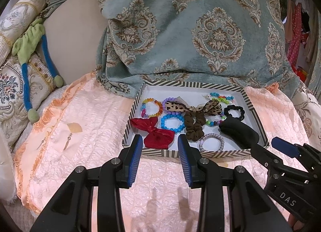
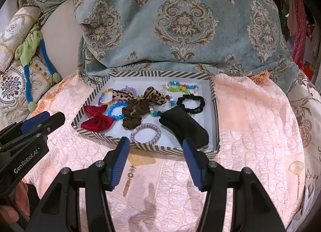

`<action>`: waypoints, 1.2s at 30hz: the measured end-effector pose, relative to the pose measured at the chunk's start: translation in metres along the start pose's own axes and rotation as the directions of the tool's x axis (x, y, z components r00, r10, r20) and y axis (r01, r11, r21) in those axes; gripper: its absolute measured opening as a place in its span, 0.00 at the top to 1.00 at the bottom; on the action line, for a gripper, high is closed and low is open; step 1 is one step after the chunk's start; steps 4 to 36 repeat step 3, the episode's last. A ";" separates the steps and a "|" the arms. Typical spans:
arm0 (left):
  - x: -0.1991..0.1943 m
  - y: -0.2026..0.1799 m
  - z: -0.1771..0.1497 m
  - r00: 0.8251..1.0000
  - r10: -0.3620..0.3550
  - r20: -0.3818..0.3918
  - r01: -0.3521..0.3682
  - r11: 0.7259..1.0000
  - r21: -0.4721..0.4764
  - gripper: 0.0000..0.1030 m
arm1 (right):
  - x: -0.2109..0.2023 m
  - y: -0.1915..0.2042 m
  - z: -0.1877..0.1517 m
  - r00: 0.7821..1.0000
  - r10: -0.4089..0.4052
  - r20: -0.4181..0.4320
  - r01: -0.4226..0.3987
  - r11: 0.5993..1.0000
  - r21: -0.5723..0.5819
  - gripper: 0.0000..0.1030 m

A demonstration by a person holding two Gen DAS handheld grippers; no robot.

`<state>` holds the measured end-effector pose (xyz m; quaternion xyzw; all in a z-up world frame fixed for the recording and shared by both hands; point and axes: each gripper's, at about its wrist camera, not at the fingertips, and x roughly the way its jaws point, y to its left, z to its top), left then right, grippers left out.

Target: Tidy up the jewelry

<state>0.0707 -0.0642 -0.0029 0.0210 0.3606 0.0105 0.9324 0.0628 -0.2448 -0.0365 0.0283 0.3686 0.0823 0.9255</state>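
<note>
A striped-rim box (image 1: 136,99) (image 2: 215,111) sits on a pink bedspread and holds several hair ties and bracelets: a red velvet bow (image 1: 158,135) (image 2: 96,119), a blue bead bracelet (image 1: 172,121) (image 2: 115,110), a leopard ribbon bow (image 1: 192,107) (image 2: 144,95), a brown scrunchie (image 1: 192,127) (image 2: 132,117), a black scrunchie (image 1: 234,111) (image 2: 191,101), a lilac coil tie (image 1: 211,141) (image 2: 146,131) and a black foam roll (image 1: 238,131) (image 2: 184,125). My left gripper (image 1: 160,141) is open and empty at the box's near rim. My right gripper (image 2: 154,145) is open and empty at the near rim.
A teal damask cushion (image 1: 190,27) leans behind the box. Embroidered pillows (image 1: 12,91) and a green and blue soft toy (image 1: 30,43) lie at the left. The pink bedspread (image 1: 90,121) surrounds the box. Clothes hang at the far right.
</note>
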 end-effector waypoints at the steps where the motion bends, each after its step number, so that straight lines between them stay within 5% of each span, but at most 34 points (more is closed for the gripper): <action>1: 0.001 0.000 0.001 1.000 -0.001 -0.004 0.001 1.000 0.001 0.81 | 0.001 -0.002 0.000 1.000 0.001 -0.001 -0.001 1.000 0.001 0.44; 36: 0.004 -0.001 0.001 1.000 -0.001 -0.012 0.001 1.000 0.001 0.81 | 0.003 -0.009 0.000 1.000 -0.002 0.000 0.002 1.000 0.011 0.44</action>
